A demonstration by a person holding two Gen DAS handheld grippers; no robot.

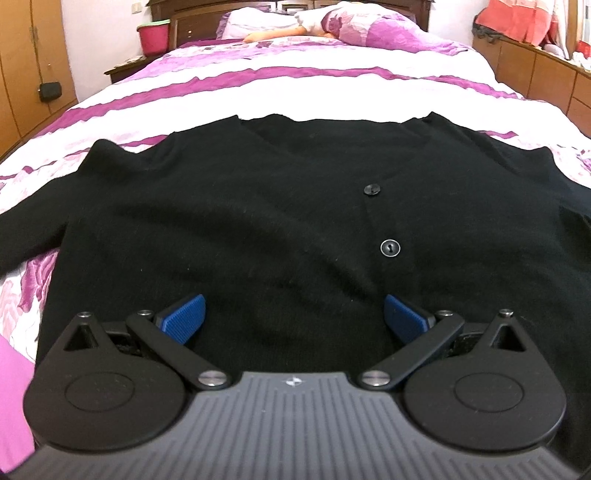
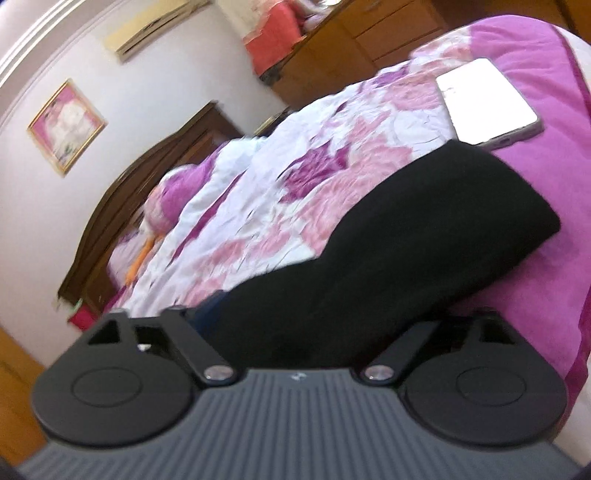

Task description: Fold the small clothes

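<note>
A black buttoned cardigan (image 1: 258,221) lies spread flat, front up, on the bed, its neckline at the far side and sleeves out to both sides. My left gripper (image 1: 293,314) is open, its blue pads (image 1: 184,314) wide apart just above the cardigan's lower body. In the tilted right wrist view a black sleeve (image 2: 424,229) runs from my right gripper (image 2: 295,325) toward the bed's edge. The sleeve's cloth covers the right fingertips, so I cannot see how the jaws stand.
The bed has a white and purple flowered cover (image 1: 295,85) with pillows (image 1: 369,29) at the headboard. A white phone (image 2: 487,103) lies on the bedcover just past the sleeve's end. Wooden cabinets (image 1: 546,74) flank the bed.
</note>
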